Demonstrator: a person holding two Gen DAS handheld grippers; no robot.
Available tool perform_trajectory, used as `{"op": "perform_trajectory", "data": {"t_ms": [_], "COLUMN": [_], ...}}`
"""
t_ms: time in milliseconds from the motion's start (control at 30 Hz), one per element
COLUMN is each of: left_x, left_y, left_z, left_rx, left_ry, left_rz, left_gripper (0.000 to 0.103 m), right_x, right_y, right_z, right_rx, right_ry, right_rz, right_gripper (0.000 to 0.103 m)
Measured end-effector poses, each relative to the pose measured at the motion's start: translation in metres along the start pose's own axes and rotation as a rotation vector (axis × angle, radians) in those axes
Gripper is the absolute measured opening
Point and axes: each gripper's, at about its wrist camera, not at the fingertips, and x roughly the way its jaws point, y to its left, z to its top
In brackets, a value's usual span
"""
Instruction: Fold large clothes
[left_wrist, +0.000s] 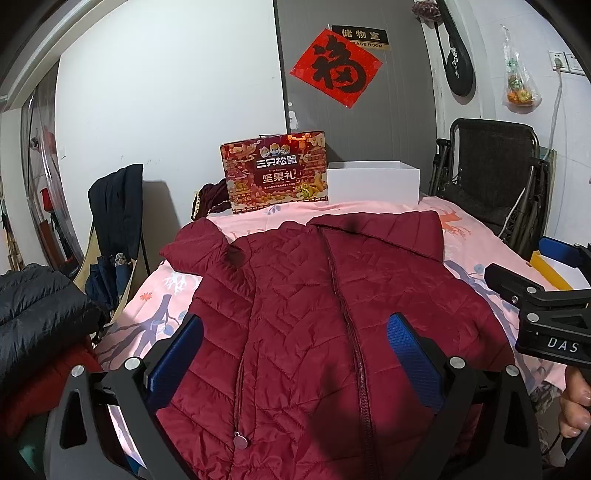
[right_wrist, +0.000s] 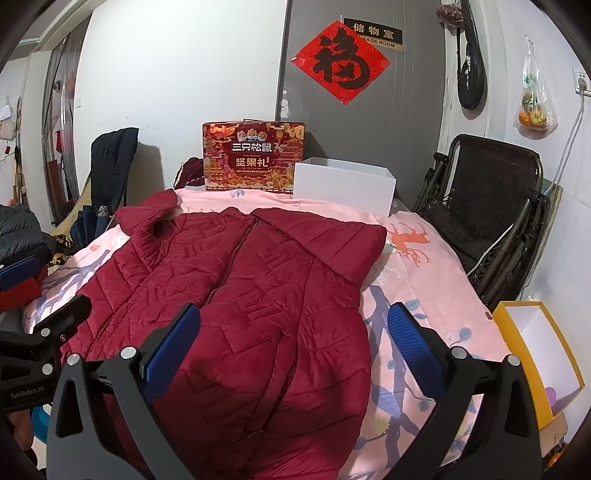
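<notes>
The red jacket (left_wrist: 314, 314) lay zipped on the pink sheet (right_wrist: 424, 266) — both grippers (left_wrist: 295, 354) (right_wrist: 293, 343) hovered above it, jaws wide open, empty.

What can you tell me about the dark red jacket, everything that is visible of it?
The dark red jacket is a quilted, puffy garment of slightly shiny fabric. It lies front up, flat on the pink printed sheet, with the zipper closed along its middle. A round metal pull hangs at a side pocket. Both sleeves look folded in near the collar. Both grippers hover open above its lower part; neither touches it.
</notes>
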Motion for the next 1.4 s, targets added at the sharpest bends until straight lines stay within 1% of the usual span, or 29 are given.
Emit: {"op": "perform_trajectory", "data": {"t_ms": [167,233,333,467,533,600,667,700,733,800,833,900,967,1067,1167,1233,1300,1333,1367,1400], "left_x": [0.007,0.010,0.015,0.025,0.032,0.039,0.044,0.047,0.047,0.052,0.058,0.077,0.100,0.141,0.184,0.218,0.252,0.266,0.279,0.298], "left_y": [0.004,0.006,0.010,0.019,0.029,0.047,0.064,0.079,0.087,0.109,0.117,0.134,0.144,0.159,0.173,0.180,0.184,0.184,0.185,0.184], "left_z": [-0.002,-0.002,-0.002,-0.003,-0.002,0.003,0.008,0.013,0.015,0.023,0.026,0.031,0.035,0.037,0.039,0.042,0.044,0.045,0.045,0.046], "left_rx": [-0.007,-0.015,-0.035,-0.055,-0.072,-0.109,-0.145,-0.168,-0.190,-0.221,-0.232,-0.252,-0.250,-0.246,-0.263,-0.276,-0.282,-0.282,-0.282,-0.281], "left_ry": [-0.003,0.006,0.019,0.030,0.048,0.065,0.081,0.085,0.084,0.073,0.080,0.123,0.160,0.231,0.286,0.333,0.385,0.408,0.425,0.442], "left_rz": [-0.008,-0.013,-0.027,-0.051,-0.049,-0.051,-0.042,-0.025,-0.015,0.030,0.049,0.059,0.063,0.090,0.070,0.045,0.039,0.040,0.040,0.038], "left_gripper": [0.100,0.100,0.100,0.100,0.100,0.100,0.100,0.100,0.100,0.100,0.100,0.100,0.100,0.100,0.100,0.100,0.100,0.100,0.100,0.100], "right_x": [0.003,0.005,0.009,0.018,0.022,0.027,0.034,0.040,0.045,0.062,0.078,0.108,0.146,0.198,0.252,0.278,0.312,0.323,0.334,0.345], "right_y": [0.001,0.001,0.001,-0.009,-0.024,-0.049,-0.072,-0.087,-0.098,-0.119,-0.131,-0.145,-0.153,-0.154,-0.149,-0.148,-0.146,-0.145,-0.144,-0.142], "right_z": [-0.001,-0.002,-0.003,-0.001,0.006,0.016,0.025,0.030,0.035,0.041,0.047,0.054,0.056,0.050,0.041,0.038,0.036,0.037,0.037,0.039], "right_rx": [0.000,-0.003,-0.010,-0.004,0.023,0.081,0.134,0.166,0.190,0.251,0.279,0.308,0.312,0.287,0.250,0.243,0.257,0.264,0.268,0.264], "right_ry": [-0.008,-0.025,-0.022,-0.024,-0.027,-0.038,-0.050,-0.061,-0.064,-0.055,-0.027,0.035,0.117,0.219,0.318,0.356,0.413,0.426,0.442,0.453], "right_rz": [-0.011,-0.019,-0.026,-0.016,0.003,0.034,0.091,0.137,0.166,0.211,0.217,0.222,0.199,0.168,0.144,0.134,0.153,0.164,0.172,0.185], "right_gripper": [0.099,0.099,0.099,0.099,0.099,0.099,0.099,0.099,0.099,0.099,0.099,0.099,0.099,0.099,0.099,0.099,0.099,0.099,0.098,0.089]}}
